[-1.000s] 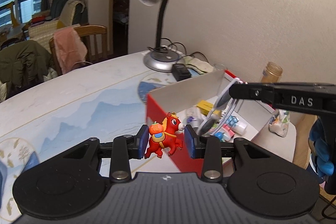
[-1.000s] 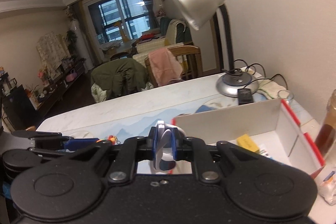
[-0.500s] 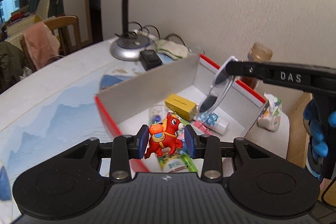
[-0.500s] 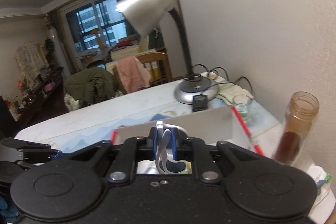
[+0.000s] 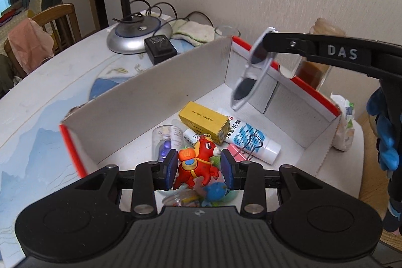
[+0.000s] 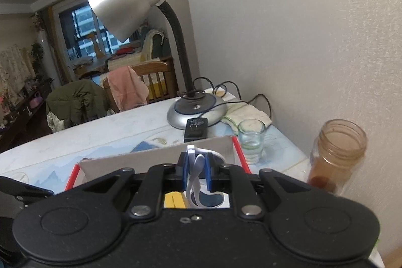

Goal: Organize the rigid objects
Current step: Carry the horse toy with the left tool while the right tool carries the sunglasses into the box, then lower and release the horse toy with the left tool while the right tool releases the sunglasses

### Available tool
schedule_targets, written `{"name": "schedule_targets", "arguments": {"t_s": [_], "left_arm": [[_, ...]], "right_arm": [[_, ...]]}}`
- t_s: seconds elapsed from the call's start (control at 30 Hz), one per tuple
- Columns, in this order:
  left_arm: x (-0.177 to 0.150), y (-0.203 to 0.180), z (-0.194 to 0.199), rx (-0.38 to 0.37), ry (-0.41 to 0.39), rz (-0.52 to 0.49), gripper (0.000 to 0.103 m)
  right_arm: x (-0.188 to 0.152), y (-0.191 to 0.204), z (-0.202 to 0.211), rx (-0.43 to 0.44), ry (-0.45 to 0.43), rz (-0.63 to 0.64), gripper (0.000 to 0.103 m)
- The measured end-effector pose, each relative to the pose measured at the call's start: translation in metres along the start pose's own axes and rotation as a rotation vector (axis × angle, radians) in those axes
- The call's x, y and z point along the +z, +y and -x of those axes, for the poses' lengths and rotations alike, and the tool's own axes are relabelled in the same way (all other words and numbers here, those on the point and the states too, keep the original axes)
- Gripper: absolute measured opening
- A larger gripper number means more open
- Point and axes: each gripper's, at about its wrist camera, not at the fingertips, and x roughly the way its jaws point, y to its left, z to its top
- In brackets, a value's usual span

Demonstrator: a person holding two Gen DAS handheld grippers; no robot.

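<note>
Left gripper (image 5: 197,165) pinching a red toy horse (image 5: 197,162) between its blue pads, over the near end of an open cardboard box (image 5: 160,92) with white walls and red rims; horse of glossy moulded plastic, upright and in profile, one large dark eye, pale muzzle toward the right pad, orange pumpkin-like lump on its back, blue and orange saddle, small gold ring at the top of the head (legs dangling free, touching nothing below). Right gripper (image 6: 196,168) pressed onto a pair of sunglasses (image 5: 253,72) by the white frame; in the left wrist view, hanging tilted above the far half of the box, dark lenses edge-on, lower end near the inner wall but apart from it. On the box floor: a yellow carton (image 5: 204,121), a white and blue tube (image 5: 247,138) just beside it, a pink binder clip (image 5: 238,153), a clear small cup on its side (image 5: 167,140), a blue round toy (image 5: 215,192) under the horse. Beyond the box on the table (image 5: 50,92): a silver lamp base (image 5: 139,35), a black adapter (image 5: 160,48), a small glass (image 6: 251,137), a brown jar (image 6: 336,155).
</note>
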Motion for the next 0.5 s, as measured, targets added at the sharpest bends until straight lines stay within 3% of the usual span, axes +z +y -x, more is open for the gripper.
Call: {"name": "schedule_targets", "arguments": {"t_s": [0.3,0.5], "left_arm": [[0.006,-0.006,-0.025,-0.003,0.036,-0.007,0.036],[0.006,-0.004,-0.037,-0.005,0.065,0.003,0.036]], "right_arm": [[-0.021,-0.007,-0.011,0.007,0.067,0.004,0.012],[-0.037,-0.007,-0.01,0.037,0.175,-0.008,0.012]]}}
